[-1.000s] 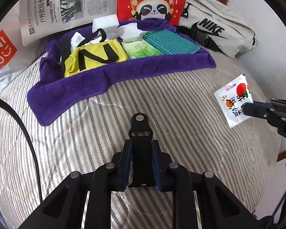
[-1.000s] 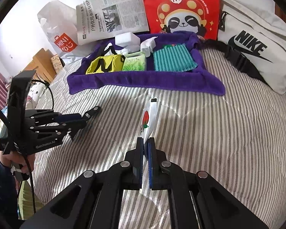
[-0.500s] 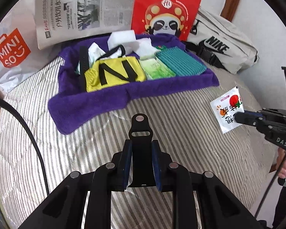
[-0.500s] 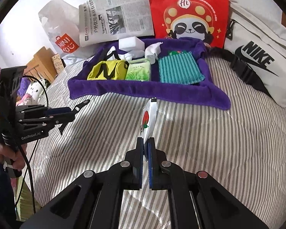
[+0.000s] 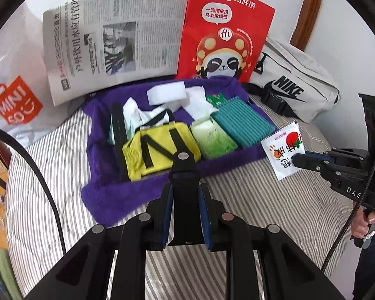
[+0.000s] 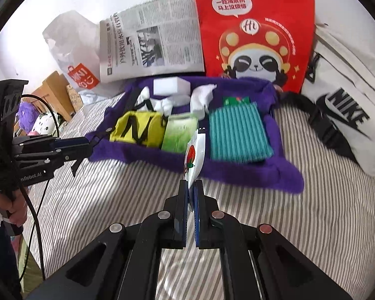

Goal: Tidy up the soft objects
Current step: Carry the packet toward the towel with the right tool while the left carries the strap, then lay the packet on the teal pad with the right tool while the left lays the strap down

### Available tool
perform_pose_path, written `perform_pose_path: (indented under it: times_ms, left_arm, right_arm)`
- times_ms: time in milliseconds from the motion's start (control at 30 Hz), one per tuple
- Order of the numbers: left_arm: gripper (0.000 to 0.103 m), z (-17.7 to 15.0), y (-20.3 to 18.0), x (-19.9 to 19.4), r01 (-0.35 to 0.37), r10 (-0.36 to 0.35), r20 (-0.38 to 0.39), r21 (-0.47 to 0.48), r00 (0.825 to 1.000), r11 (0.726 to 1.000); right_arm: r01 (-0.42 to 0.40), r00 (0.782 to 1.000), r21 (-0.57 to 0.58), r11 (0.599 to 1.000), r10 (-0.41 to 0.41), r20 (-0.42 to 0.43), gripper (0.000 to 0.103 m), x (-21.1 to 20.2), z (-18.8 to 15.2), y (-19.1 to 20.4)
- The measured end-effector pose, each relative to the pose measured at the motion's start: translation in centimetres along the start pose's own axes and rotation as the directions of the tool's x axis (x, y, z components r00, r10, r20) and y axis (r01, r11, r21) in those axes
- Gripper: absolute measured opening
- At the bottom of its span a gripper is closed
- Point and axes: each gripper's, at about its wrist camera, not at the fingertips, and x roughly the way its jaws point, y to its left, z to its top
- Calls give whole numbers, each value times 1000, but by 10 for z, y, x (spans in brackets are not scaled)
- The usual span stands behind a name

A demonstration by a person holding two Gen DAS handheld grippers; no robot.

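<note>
The right gripper (image 6: 191,183) is pinching a white sachet (image 6: 194,155) by its lower edge, holding it upright at frame centre, just before the purple towel (image 6: 247,172). The left gripper (image 5: 183,190), at lower centre, is gripping nothing, its fingers pressing against a black centre piece.

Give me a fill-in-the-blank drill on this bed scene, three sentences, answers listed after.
1. The right gripper is shut on a white ____.
2. The yellow pouch, green tissue pack and teal cloth lie on a ____ towel.
3. The grey bag beside the red paper bag reads ____.

Answers: sachet; purple; NIKE
</note>
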Motion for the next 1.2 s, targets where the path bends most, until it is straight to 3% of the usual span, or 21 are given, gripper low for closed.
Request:
perform_pose_path:
  times_ms: [433, 933, 1133, 1200]
  left_arm:
    - [20, 40, 14, 22, 14, -14, 0, -3, 1000, 1000]
    - [20, 57, 22, 45, 25, -25, -19, -17, 1000, 1000]
    - [20, 63, 16, 55, 42, -42, -30, -5, 999, 999]
    - [20, 65, 13, 58, 50, -50, -32, 0, 998, 999]
  right_arm:
    - [1, 1000, -4, 1000, -1, 9, 4, 36, 57, -12]
    - [13, 994, -52, 999, -19, -106, 5, 97, 75, -21]
    - [24, 992, -48, 999, -29, -121, 17, 100, 75, -26]
    - [29, 992, -39, 999, -34, -124, 27, 100, 76, -30]
